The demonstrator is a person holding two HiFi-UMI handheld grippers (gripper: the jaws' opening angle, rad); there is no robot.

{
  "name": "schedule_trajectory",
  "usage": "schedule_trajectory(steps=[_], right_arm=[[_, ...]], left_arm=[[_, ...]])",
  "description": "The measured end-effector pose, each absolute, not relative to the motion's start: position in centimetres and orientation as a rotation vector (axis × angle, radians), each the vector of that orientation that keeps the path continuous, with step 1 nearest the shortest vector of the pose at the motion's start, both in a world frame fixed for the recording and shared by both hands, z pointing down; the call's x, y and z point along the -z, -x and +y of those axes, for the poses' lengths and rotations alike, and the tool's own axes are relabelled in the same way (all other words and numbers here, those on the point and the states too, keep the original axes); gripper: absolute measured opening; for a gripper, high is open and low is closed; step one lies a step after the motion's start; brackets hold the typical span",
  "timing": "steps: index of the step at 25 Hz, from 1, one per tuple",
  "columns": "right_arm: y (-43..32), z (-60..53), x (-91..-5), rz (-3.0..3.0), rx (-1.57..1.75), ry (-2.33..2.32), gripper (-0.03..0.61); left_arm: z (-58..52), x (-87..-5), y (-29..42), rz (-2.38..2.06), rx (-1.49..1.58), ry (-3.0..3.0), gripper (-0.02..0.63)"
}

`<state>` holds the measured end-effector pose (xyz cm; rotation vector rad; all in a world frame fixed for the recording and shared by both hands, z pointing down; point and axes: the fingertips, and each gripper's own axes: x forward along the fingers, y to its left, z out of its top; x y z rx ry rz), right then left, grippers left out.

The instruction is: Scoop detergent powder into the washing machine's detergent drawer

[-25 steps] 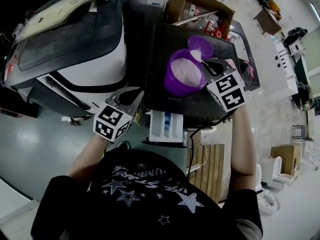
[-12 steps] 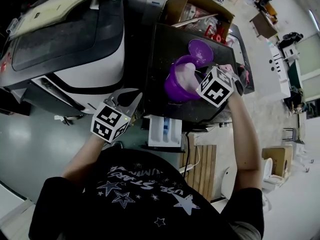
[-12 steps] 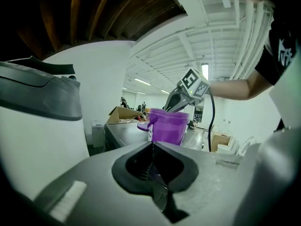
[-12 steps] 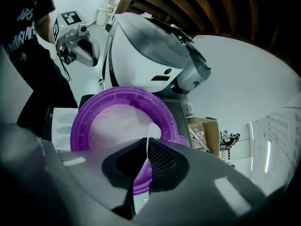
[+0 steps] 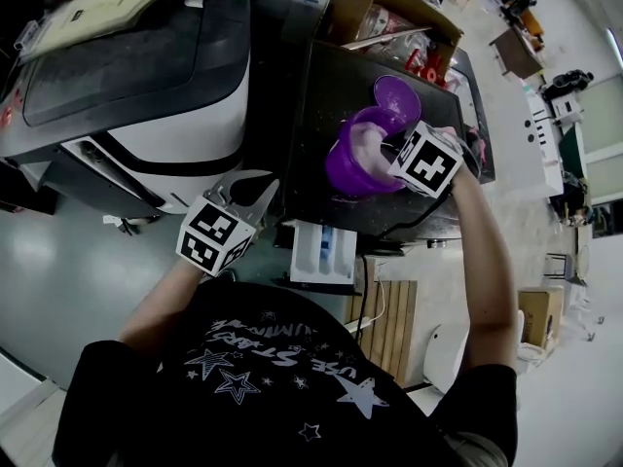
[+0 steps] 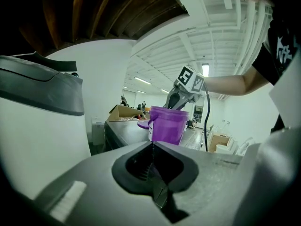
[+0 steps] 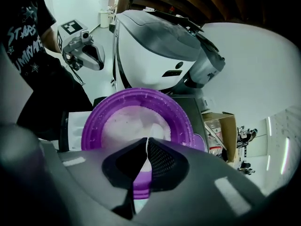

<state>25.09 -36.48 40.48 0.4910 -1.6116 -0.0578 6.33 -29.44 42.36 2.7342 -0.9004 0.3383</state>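
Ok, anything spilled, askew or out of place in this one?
Nothing stands out. The purple tub stands upright on the dark machine top, its lid off beside it, powder inside. The right tongs reach over it, shut on a thin white scoop. The drawer is pulled open. No clear spill shows.

Plastic mostly, with cardboard, wood and cloth
Glossy purple plastic tub (image 5: 362, 163) of matt, grainy white powder (image 7: 131, 126); thin white plastic scoop (image 7: 147, 144); washing machine (image 5: 185, 134) upper left, smooth shiny white-and-grey casing; white plastic drawer (image 5: 321, 253); matt brown cardboard box (image 5: 384, 13) at top; wooden slats (image 5: 392, 324); black cloth shirt (image 5: 263, 377)
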Motion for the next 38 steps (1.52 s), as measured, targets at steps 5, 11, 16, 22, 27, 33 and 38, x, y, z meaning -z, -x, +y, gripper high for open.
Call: schedule_trajectory(steps=[5,11,16,22,27,33,38], right_arm=[[-25.0,-35.8,-40.4,-1.644,-0.017,-0.479,0.034],[-25.1,-35.3,-40.1,-1.720,-0.227,-0.505,0.034],[-25.5,-36.2,-39.9,-1.783,-0.483,-0.576,0.034],[-25.6,-36.7,-39.9,-1.853,-0.705,-0.650,0.034],[-25.7,-36.9,-39.8,-1.904,-0.859,-0.710,0.034],[-25.4,-36.9,-39.2,-1.944,-1.021,-0.779,0.034],[-25.6,-36.6,-38.6,-1.986,-1.080,-0.831,0.034]], left_arm=[[-29.1,-42.5,-6.1,-0.894,-0.347,-2.737,0.001],[-28.3,-42.7,-6.3,-0.873,-0.356,-2.743,0.001],[-27.8,-43.0,-6.4,-0.859,-0.367,-2.738,0.001],[-27.3,-43.4,-6.2,-0.853,-0.380,-2.728,0.002],[-26.9,-43.6,-6.0,-0.844,-0.379,-2.722,0.001],[-26.2,-43.6,-5.9,-0.836,-0.368,-2.717,0.002],[-25.8,-43.6,-5.3,-0.849,-0.366,-2.716,0.002]])
